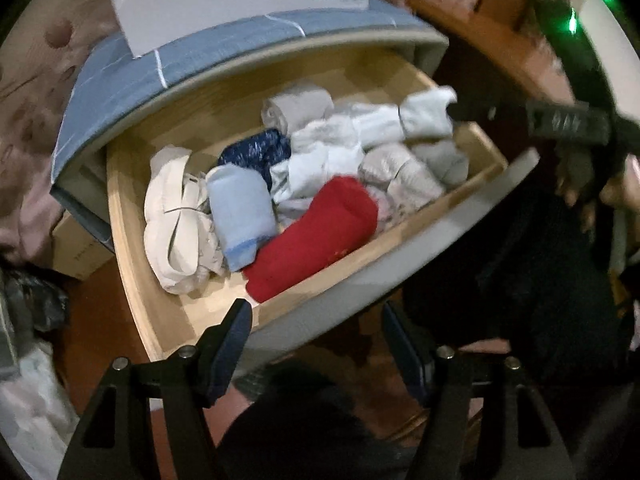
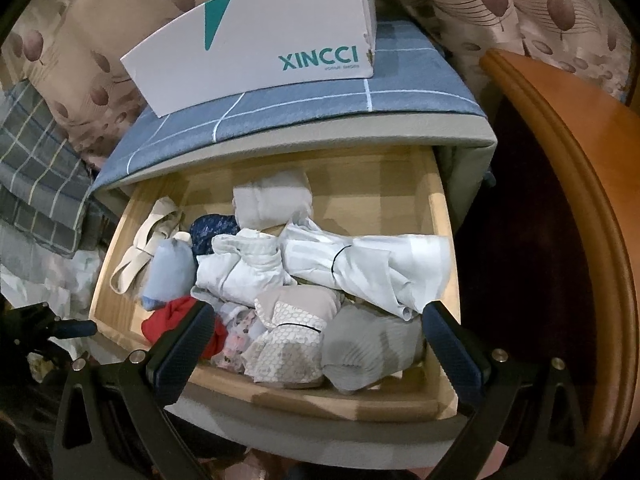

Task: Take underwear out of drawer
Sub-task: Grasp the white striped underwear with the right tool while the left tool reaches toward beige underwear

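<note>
The wooden drawer (image 2: 438, 216) is seen pulled out from under a grey cabinet top covered by a blue checked cloth (image 2: 304, 108). Its back part is bare wood, and a bare strip is also left along its left wall and front corner. To the right of the drawer, an orange-brown wooden board (image 2: 580, 184) with a rounded edge stands close, with a dark gap between them.

The underwear (image 2: 288, 264) is found inside the drawer as a crowded heap of rolled and folded pieces: a red roll (image 1: 316, 236) near the front wall, a light blue roll (image 1: 240, 220) beside it, a cream strapped piece (image 1: 176, 216) at the left, a dark blue patterned piece (image 1: 256, 152) behind, and white and grey rolls to the right.

The left gripper (image 1: 316, 344) is held above the front edge of the drawer, its jaws wide apart, and nothing is held between them. The right gripper (image 2: 316, 336) is held low over the front right part of the heap, its jaws also wide apart; a beige dotted piece (image 2: 288, 340) and a grey roll (image 2: 368, 344) lie between the fingers, but it cannot be told whether they are touched.

A white box printed XINCCI (image 2: 256, 40) rests on the checked cloth. A flowered curtain (image 2: 540, 4) hangs behind.
</note>
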